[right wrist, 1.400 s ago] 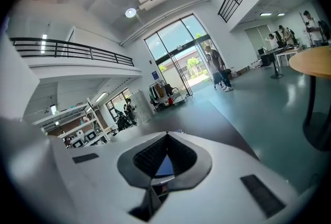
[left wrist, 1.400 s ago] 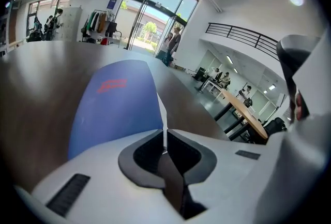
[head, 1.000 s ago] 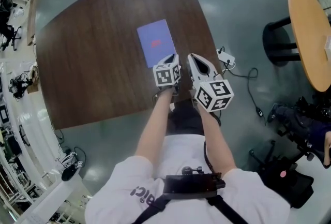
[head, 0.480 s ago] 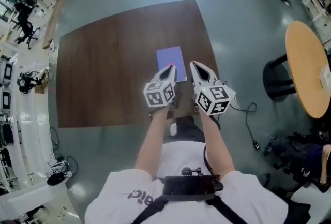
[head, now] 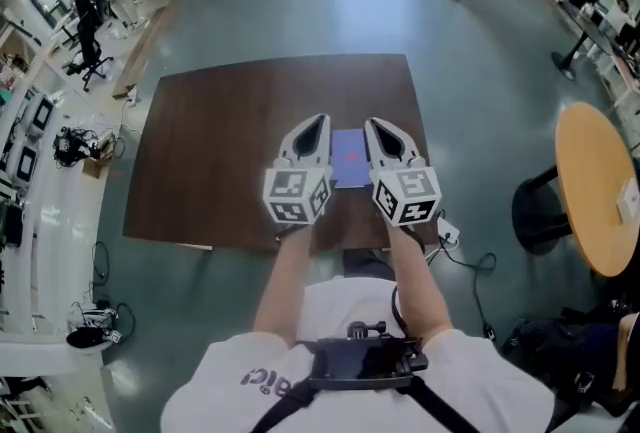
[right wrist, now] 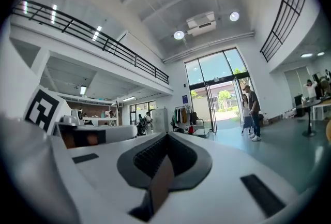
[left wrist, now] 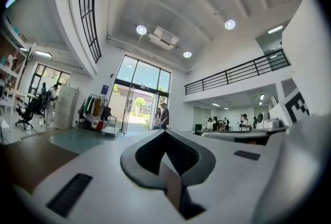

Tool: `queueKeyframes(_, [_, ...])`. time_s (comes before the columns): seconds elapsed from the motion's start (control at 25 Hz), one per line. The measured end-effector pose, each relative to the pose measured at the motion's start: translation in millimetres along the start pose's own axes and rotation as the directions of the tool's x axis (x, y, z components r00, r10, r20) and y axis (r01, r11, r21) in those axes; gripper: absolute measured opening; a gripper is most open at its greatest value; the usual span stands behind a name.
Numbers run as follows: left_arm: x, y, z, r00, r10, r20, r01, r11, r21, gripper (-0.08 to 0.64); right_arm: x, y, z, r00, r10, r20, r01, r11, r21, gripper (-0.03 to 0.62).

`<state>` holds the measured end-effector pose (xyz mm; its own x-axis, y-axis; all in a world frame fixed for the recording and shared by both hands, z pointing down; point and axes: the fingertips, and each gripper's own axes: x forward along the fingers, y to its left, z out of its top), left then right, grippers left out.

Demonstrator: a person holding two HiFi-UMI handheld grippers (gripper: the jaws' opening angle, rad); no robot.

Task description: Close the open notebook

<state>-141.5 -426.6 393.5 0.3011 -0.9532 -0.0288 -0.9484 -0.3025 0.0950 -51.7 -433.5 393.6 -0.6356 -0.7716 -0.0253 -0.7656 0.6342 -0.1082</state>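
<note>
Square counter [head: 220, 151] of dark brown wood, standing on a grey-green floor [head: 480, 71]. Lying directly on it is a purple notebook [head: 348, 153], closed and flat, right of the counter's middle and towards its near edge. A white plug with cable [head: 447, 236] lies on the floor by the near right corner.

Bright, even light; heavy fisheye edges.
</note>
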Motion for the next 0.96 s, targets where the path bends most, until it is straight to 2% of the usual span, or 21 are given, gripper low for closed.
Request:
queueKeyframes(0.12, [-6, 4, 10, 1.0, 0.009, 0.021, -0.01, 0.999, 0.035, 0.006, 8, 12, 7, 1.0, 0.004, 0.012, -0.004, 1.0, -0.03, 0.003])
queueKeyframes(0.52, [-15, 7, 20, 0.999, 0.002, 0.037, -0.003, 0.999, 0.045, 0.006, 8, 25, 17, 1.0, 0.001, 0.031, 0.0, 0.999, -0.045, 0.003])
queueKeyframes(0.96, [-23, 4, 10, 1.0, -0.018, 0.007, 0.017, 0.999, 0.044, 0.006, 6, 31, 10, 1.0, -0.024, 0.009, 0.024, 0.998, -0.062, 0.003])
